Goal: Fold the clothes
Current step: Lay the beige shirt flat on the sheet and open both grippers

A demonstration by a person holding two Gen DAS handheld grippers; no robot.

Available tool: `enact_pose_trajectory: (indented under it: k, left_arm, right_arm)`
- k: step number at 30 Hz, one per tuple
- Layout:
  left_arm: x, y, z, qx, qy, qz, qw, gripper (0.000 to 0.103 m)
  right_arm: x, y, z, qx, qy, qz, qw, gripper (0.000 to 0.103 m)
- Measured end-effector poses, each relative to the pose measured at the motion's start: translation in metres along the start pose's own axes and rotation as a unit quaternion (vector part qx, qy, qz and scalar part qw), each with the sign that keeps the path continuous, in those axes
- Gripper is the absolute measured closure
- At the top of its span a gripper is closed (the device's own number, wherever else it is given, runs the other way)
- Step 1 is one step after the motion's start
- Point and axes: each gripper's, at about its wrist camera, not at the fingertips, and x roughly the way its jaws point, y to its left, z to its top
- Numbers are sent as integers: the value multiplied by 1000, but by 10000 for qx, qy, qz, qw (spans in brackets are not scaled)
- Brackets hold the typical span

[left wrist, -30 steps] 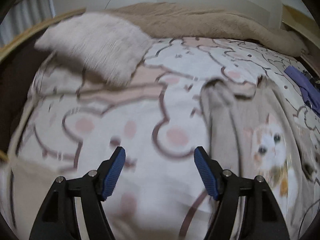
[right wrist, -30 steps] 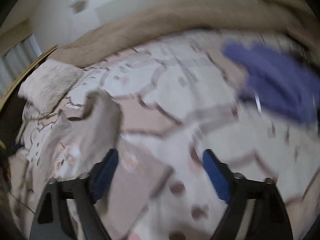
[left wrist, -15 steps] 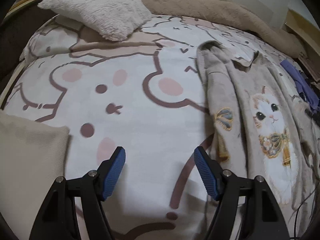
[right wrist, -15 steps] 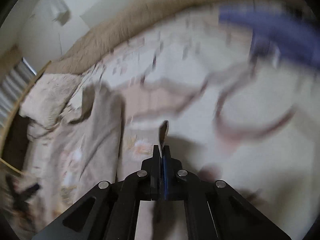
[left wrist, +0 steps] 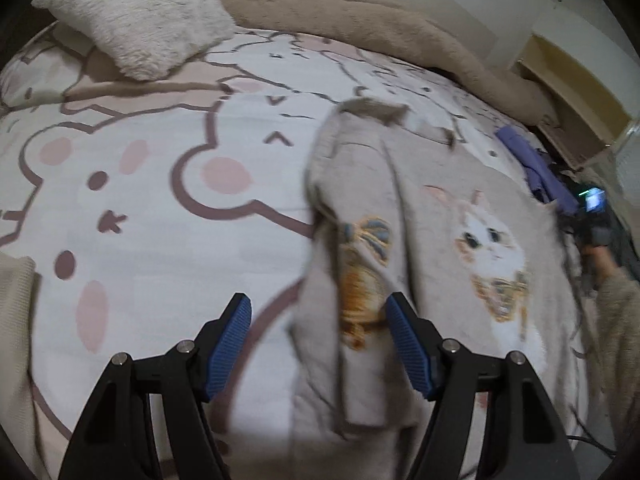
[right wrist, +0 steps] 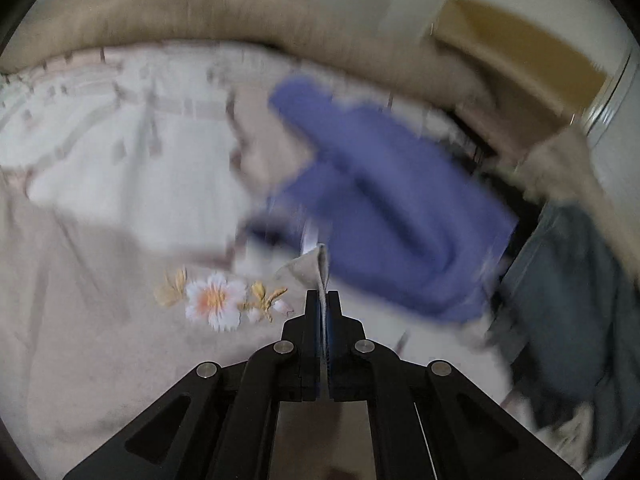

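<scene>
A home bedroom: bed (left wrist: 168,216) with cartoon sheet, fluffy pillow (left wrist: 136,16), bunched blanket (left wrist: 360,16).

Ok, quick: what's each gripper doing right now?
Left gripper: open, holding nothing, over the edge of the cat top.
Right gripper: shut on a fold of the top's beige fabric.

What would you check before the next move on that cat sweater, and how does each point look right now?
1. Right gripper shut on the cat sweater's edge: ok, a fold of beige cloth sticks out between its closed jaws.
2. Left gripper open: ok, jaws stand wide.
3. Sweater's near edge between the left fingers: ok, pads not yet pressing.
4. Sweater lying flat on the bedspread: not ok, one side is folded over and rumpled.
5. Purple garment clear of the sweater: cannot tell, the picture is blurred.
</scene>
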Motion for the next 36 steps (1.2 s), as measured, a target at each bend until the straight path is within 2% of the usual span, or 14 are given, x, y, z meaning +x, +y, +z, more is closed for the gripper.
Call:
enact_pose_trajectory:
  k: [4, 5, 6, 7, 8, 11, 13, 16, 20, 25, 29, 32, 34, 36]
  left_arm:
    - [0, -8, -10, -100, 205, -374, 9990, 34]
    - [3, -10, -12, -114, 260, -406, 9988, 50]
    - [7, -13, -13, -125, 338, -357, 9987, 84]
    - [11, -15, -13, -133, 420, -261, 9987, 95]
    - [11, -17, -13, -118, 437, -198, 9988, 96]
    - [3, -21, -7, 111, 335, 144, 9993, 96]
    - [-9, -20, 8, 428, 105, 758, 9961, 97]
    - [-36, 1, 53, 643, -465, 1871, 9791, 97]
    - [-54, 41, 127, 444, -950, 2736, 9561, 97]
    - [-14, 71, 175, 240, -671, 3118, 9475, 97]
    - [43, 103, 159, 1, 141, 3609, 9325, 91]
    - [62, 127, 136, -327, 507, 3757, 9248, 69]
    - [45, 133, 124, -525, 333, 3694, 9272, 52]
    - [13, 130, 104, -652, 177, 3237, 9438, 46]
  right_arm:
    - [-3, 11, -12, -33, -277, -214, 9994, 101]
    - [-3, 10, -11, -31, -269, -201, 9994, 101]
    - [-3, 9, -11, -18, -266, -179, 9995, 101]
    - [-3, 8, -11, -6, -263, -157, 9995, 101]
    - [-3, 7, -11, 23, -273, -125, 9995, 101]
    - [-4, 6, -11, 104, -281, -40, 9995, 101]
    - [-1, 4, -8, 87, -280, -50, 9996, 101]
    - [1, 3, -6, 61, -279, -69, 9996, 101]
    - [2, 0, -7, 140, -291, 3, 9995, 101]
    - [3, -1, -7, 209, -301, 74, 9993, 101]
    - [4, -3, -8, 308, -300, 173, 9989, 101]
    - [4, -1, -7, 297, -300, 139, 9990, 101]
    - [3, 2, -7, 217, -301, 51, 9993, 101]
    - [1, 3, -5, 150, -289, -5, 9995, 101]
